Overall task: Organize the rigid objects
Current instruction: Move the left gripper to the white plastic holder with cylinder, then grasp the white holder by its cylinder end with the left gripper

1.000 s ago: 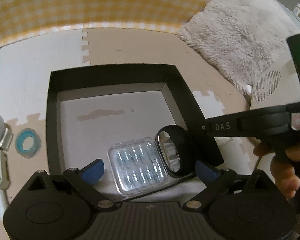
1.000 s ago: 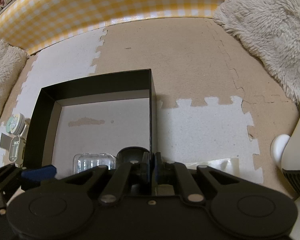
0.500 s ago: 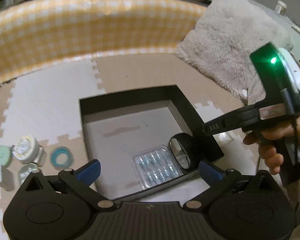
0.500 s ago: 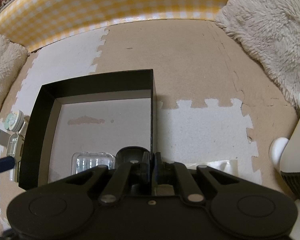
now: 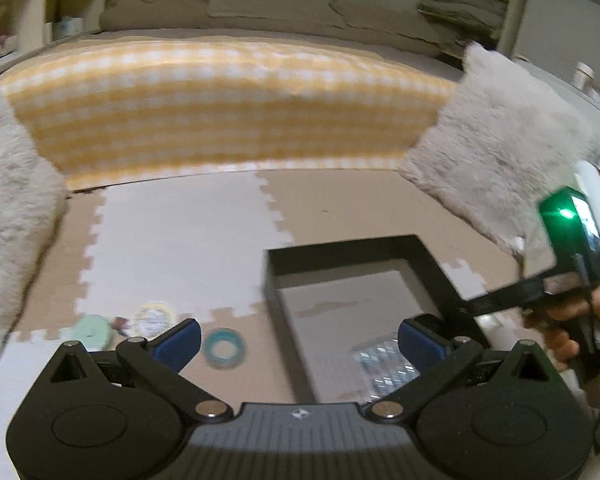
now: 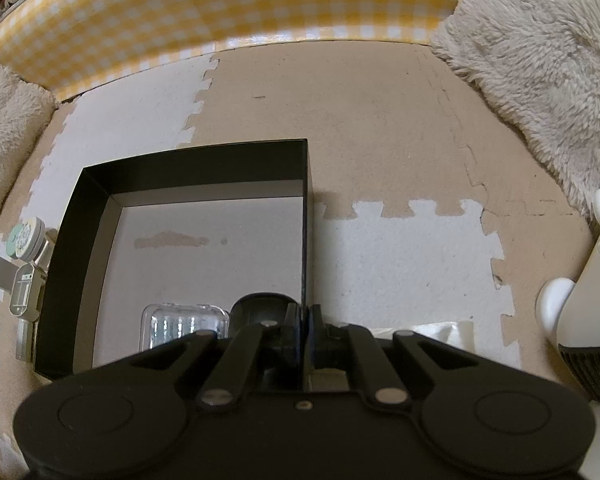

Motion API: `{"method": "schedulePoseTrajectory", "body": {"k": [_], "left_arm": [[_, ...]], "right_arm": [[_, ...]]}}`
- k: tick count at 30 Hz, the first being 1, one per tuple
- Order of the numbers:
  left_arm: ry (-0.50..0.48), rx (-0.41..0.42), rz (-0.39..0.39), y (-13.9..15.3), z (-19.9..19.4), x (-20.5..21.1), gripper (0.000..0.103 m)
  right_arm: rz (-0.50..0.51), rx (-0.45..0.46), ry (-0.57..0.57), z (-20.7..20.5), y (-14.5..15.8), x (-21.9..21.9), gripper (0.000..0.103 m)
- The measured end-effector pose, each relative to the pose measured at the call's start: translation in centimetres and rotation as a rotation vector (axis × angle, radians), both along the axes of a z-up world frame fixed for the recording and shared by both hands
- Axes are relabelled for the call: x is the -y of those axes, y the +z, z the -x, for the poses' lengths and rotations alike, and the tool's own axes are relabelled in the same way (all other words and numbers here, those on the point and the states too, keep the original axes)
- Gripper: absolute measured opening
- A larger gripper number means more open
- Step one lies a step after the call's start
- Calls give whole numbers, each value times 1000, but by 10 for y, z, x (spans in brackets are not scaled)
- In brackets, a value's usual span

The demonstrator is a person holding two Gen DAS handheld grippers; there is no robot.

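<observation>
Black box (image 6: 100, 184), clear case (image 6: 184, 322) inside, no legible writing.

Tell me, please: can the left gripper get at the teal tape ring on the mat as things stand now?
Probably yes. The left gripper is open and empty, and the teal tape ring lies flat on the mat between its fingers, outside the black box, uncovered.

My black left tool (image 5: 299, 338) with blue fingertips (image 5: 180, 338), black box (image 6: 92, 208) with a pale grey floor, clear case (image 6: 184, 322) inside, teal tape ring (image 5: 225, 348), mint-green round lid (image 5: 94, 331), yellow-and-white checked cushion (image 6: 236, 12), beige and white puzzle-edged floor mat (image 6: 400, 128), cream shaggy rug (image 6: 540, 60), green light on my black right tool (image 5: 566, 216).
</observation>
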State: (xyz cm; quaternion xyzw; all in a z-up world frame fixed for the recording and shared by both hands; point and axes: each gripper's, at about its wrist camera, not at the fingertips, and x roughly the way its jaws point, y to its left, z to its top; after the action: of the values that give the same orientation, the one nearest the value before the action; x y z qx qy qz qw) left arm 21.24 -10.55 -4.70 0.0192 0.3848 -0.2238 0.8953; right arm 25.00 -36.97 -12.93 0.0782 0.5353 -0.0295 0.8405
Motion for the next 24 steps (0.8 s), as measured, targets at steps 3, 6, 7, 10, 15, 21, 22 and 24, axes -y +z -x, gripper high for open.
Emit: {"method": "schedulePoseTrajectory", "body": {"k": [3, 6, 7, 10, 15, 21, 22, 24], "left_arm": [[59, -8, 14, -7, -8, -21, 103], [104, -29, 12, -17, -17, -39, 103], [127, -46, 14, -22, -20, -45, 103], [206, -110, 0, -36, -31, -60, 103], [280, -221, -11, -64, -42, -74, 100], [280, -319, -56, -98, -47, -72, 68], [276, -324, -68, -103, -47, -70, 62], [264, -328, -82, -109, -47, -67, 58]], "right_arm": [[-1, 1, -3, 1, 0, 0, 4], [-7, 1, -8, 1, 0, 1, 4], [-6, 1, -9, 1, 0, 0, 4], [3, -1, -1, 0, 0, -1, 4], [7, -1, 2, 0, 0, -2, 4], [9, -1, 4, 1, 0, -2, 4], [9, -1, 3, 0, 0, -2, 4], [9, -1, 4, 0, 0, -2, 4]]}}
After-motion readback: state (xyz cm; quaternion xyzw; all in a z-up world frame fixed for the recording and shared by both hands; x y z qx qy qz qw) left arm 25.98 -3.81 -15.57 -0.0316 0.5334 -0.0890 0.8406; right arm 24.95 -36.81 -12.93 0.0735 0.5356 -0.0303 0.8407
